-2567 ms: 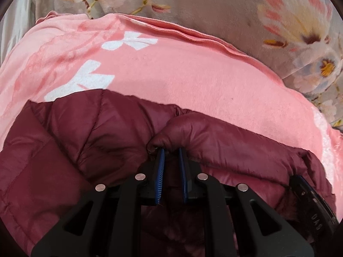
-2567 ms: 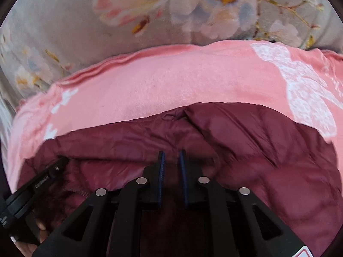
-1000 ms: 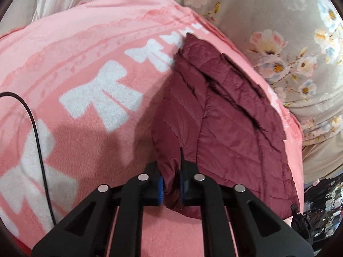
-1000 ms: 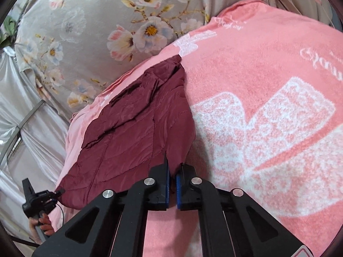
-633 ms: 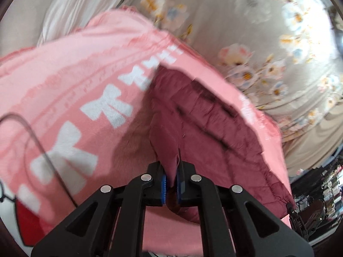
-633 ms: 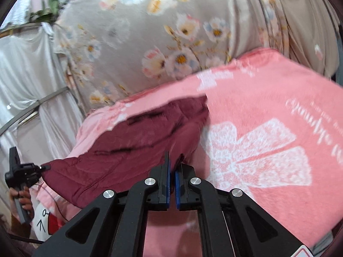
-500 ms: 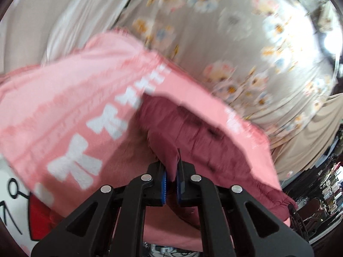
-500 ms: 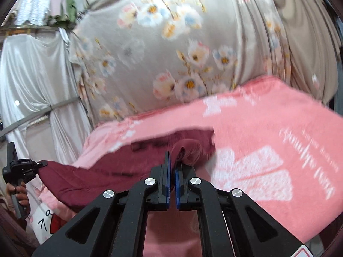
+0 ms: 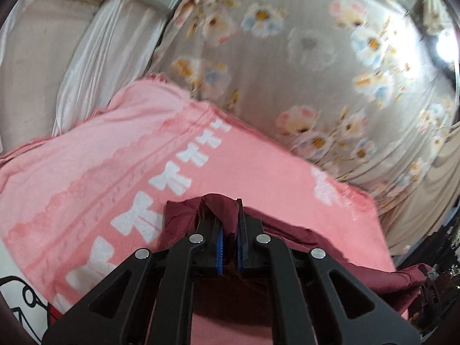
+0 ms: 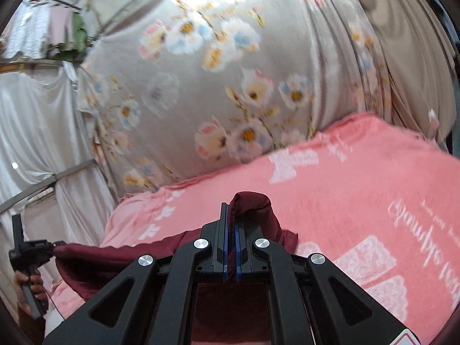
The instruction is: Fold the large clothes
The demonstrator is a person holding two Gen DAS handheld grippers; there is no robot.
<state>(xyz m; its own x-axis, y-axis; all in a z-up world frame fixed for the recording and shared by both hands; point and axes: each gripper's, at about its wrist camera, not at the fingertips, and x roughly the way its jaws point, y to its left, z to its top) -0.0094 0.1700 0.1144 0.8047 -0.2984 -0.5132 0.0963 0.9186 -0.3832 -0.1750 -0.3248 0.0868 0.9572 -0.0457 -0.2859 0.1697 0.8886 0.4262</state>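
1. Maroon puffer jacket (image 9: 287, 235) hangs off both grippers above the pink blanket (image 9: 115, 172), stretched between them.
2. Left gripper (image 9: 228, 254) clamps narrow on one jacket edge; right gripper (image 10: 230, 254) is pinched tight on the other.
3. Keep both pinches firm; slick fabric probably slips.
4. Hold the edge taut and level.
5. Lower evenly onto the blanket so the fold lands flat.

Soft daylight, motion blur, fisheye warp

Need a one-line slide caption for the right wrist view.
Right hand-held gripper shut on a maroon jacket above the pink blanket; left hand-held gripper pinches its far end.
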